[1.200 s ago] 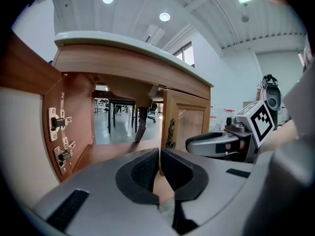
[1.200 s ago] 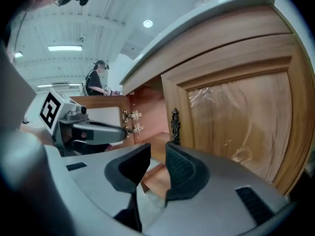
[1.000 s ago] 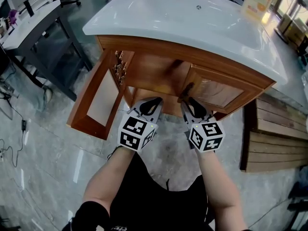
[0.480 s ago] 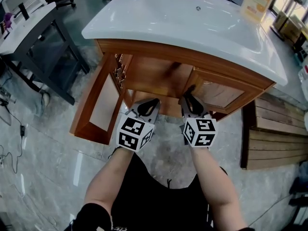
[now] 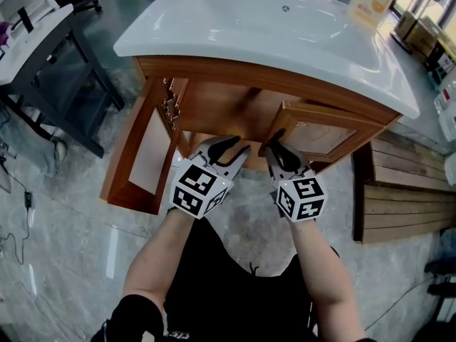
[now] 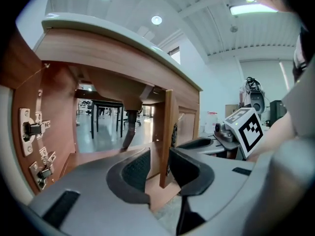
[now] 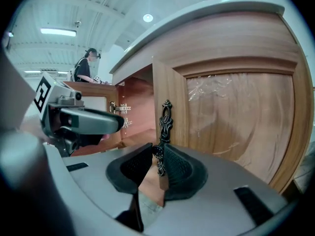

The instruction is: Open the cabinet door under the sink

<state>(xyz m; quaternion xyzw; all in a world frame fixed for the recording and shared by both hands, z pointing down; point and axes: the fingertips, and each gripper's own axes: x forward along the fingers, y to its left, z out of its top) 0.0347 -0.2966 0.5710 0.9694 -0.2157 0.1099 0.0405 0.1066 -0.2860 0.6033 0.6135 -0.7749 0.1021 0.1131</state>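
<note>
The wooden cabinet under the white sink top [image 5: 249,27] has its left door [image 5: 149,148] swung wide open. The right door [image 5: 324,137] stands partly open. My right gripper [image 5: 274,141] [image 7: 157,163] is at this door's free edge; its jaws have just been closing and now pinch the dark ornate handle [image 7: 165,119] between the pads. My left gripper [image 5: 234,147] [image 6: 158,166] hovers beside it in front of the open compartment. Its jaws have just been opening and hold nothing. The right door's edge [image 6: 170,132] shows beyond them.
Metal hinges [image 6: 32,129] sit on the left inner wall and a drain pipe [image 6: 129,129] hangs inside. A slatted wooden platform [image 5: 402,205] lies on the floor at the right. A dark desk [image 5: 43,55] stands at the left. A person [image 7: 84,65] stands far behind.
The left gripper's jaws went from shut to open. The right gripper's jaws narrowed onto the handle, and the right door has swung a little further out.
</note>
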